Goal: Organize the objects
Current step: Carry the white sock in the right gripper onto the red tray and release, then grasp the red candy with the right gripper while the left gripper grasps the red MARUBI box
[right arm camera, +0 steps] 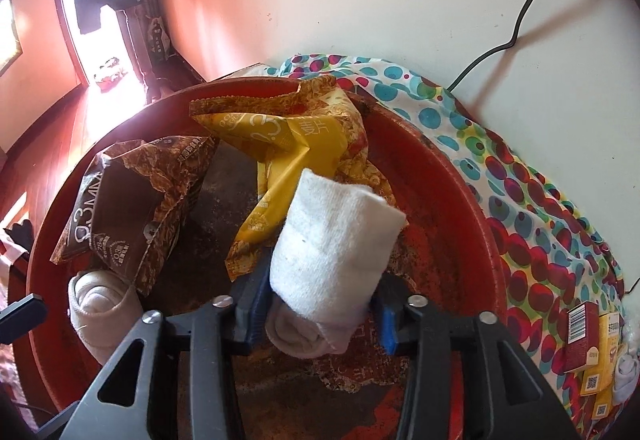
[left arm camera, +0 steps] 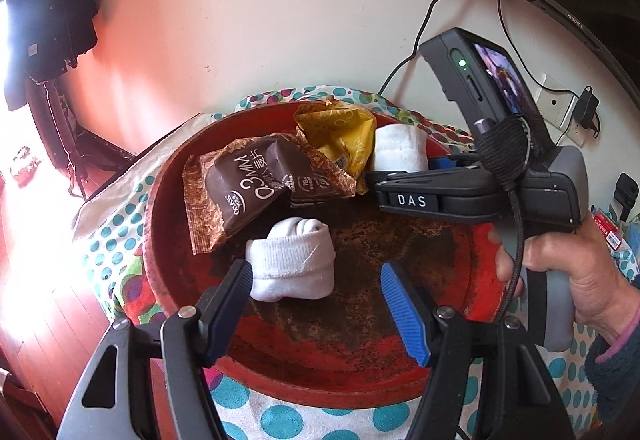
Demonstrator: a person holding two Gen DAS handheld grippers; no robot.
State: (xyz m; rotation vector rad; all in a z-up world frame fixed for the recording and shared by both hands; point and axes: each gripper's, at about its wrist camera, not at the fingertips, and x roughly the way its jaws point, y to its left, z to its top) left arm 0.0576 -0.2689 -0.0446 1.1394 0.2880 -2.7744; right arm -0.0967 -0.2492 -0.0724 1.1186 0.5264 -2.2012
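The right gripper (right arm camera: 320, 314) has its blue pads on both sides of a rolled white sock (right arm camera: 332, 240), but whether they press on it or stand a little off it I cannot tell. This sock stands tilted at the far right inside a round red tray (left arm camera: 486, 252), leaning on a yellow snack packet (right arm camera: 288, 144). The left gripper (left arm camera: 316, 304) is spread wide over the near part of the tray and holds nothing; a second rolled white sock (left arm camera: 294, 260) lies just beside its left finger (left arm camera: 232, 292). A brown snack packet (left arm camera: 256, 184) lies at the far left of the tray. So the tray contains two socks and two packets. The tray is on a dotted cloth (right arm camera: 520, 180). On the cloth at the right lie a few small boxes (right arm camera: 582, 336), one red and the others yellow
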